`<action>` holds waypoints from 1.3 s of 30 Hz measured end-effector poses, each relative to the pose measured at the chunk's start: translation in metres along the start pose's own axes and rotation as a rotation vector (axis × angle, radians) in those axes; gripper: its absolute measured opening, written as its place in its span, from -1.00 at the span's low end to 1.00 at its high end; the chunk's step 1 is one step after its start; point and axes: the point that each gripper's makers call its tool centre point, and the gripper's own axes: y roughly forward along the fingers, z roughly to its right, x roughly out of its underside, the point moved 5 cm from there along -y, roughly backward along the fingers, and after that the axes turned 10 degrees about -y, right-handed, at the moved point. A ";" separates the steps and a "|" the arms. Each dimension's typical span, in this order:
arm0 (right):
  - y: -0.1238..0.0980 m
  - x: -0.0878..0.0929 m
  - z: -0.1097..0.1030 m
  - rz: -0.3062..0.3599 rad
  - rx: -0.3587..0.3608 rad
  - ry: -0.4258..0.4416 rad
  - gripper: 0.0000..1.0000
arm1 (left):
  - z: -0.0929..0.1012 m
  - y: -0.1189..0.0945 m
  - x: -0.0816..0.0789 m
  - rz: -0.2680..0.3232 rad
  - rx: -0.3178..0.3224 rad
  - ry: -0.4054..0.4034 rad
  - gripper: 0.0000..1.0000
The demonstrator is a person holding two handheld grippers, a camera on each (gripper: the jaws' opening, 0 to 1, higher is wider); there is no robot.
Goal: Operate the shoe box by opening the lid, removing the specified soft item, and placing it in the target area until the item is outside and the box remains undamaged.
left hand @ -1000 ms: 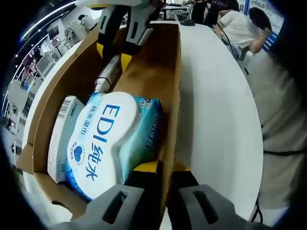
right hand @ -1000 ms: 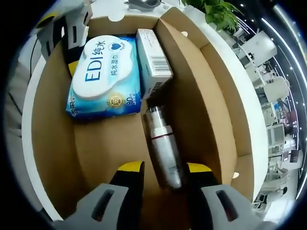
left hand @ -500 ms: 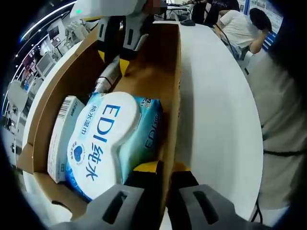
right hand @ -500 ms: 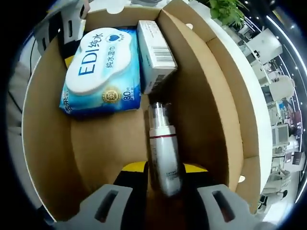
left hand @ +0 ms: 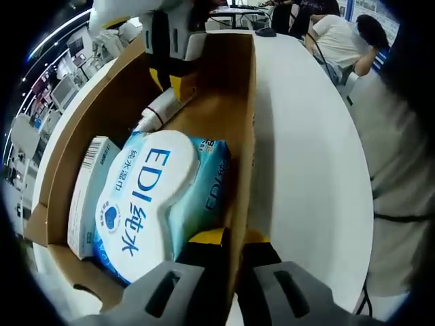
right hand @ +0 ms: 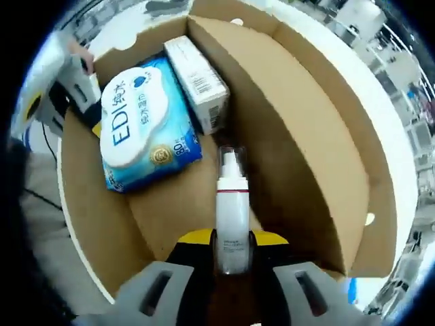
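right gripper (right hand: 231, 239) has its jaws closed on the base of a white spray bottle (right hand: 232, 212), yellow pads either side of it, bottle tilted up with the nozzle end pointing into the open cardboard shoe box (right hand: 319, 156). in the left gripper view the same right gripper (left hand: 172, 68) comes in from the far end of the box, with the bottle (left hand: 158, 112) angled under it, cap end close to the wipes.

left gripper (left hand: 224, 239) sits at the near end of the box, jaws nearly together with the right side wall (left hand: 246, 122) of the box running down into the narrow gap between them, so it reads as pinching that wall; one jaw sits inside against the wipes pack.

blue and white wet wipes pack (right hand: 139, 129), marked edi, lies flat on the box floor, also seen large in the left gripper view (left hand: 153, 197). a small white carton (right hand: 197, 85) lies just beside it against the box wall (left hand: 88, 193). the wipes pack is inside the box, untouched by the right gripper.

box sits on a white table (left hand: 312, 163). a person (left hand: 340, 41) leans at the far edge of the table.
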 end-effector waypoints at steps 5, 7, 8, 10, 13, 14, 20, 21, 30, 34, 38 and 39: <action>0.002 0.004 -0.007 0.022 0.005 0.063 -0.67 | 0.000 0.000 0.000 0.001 0.002 0.006 -0.97; 0.003 0.003 -0.009 0.021 0.015 0.060 -0.66 | 0.000 -0.001 0.000 0.001 0.003 0.007 -0.97; 0.005 0.002 -0.010 0.025 0.021 0.050 -0.66 | 0.000 0.000 0.000 0.001 0.003 0.007 -0.97; 0.008 0.002 -0.012 0.029 0.035 0.027 -0.65 | 0.000 0.000 0.000 0.001 0.003 0.007 -0.97; 0.014 0.005 -0.019 0.019 0.036 0.017 -0.64 | 0.000 -0.001 0.000 0.002 0.001 0.006 -0.97; 0.016 0.006 -0.021 0.014 0.036 0.011 -0.62 | 0.000 -0.001 0.000 0.002 0.000 0.005 -0.97; 0.018 0.004 -0.019 -0.019 0.016 -0.010 -0.62 | 0.000 -0.001 0.000 0.003 0.000 0.005 -0.97; 0.018 0.004 -0.020 -0.024 0.021 0.003 -0.62 | 0.000 -0.001 0.000 0.003 0.000 0.006 -0.97; 0.019 0.003 -0.017 -0.052 -0.013 0.025 -0.61 | 0.000 -0.001 0.000 0.001 0.001 0.002 -0.97; 0.019 0.003 -0.017 -0.052 -0.009 0.026 -0.61 | 0.000 -0.001 0.000 0.002 0.001 0.006 -0.97; 0.018 0.003 -0.018 -0.052 0.000 0.043 -0.62 | 0.000 -0.001 0.000 0.001 0.004 0.009 -0.97; 0.019 0.003 -0.018 -0.053 0.004 0.044 -0.62 | 0.000 -0.001 0.000 0.001 0.004 0.010 -0.97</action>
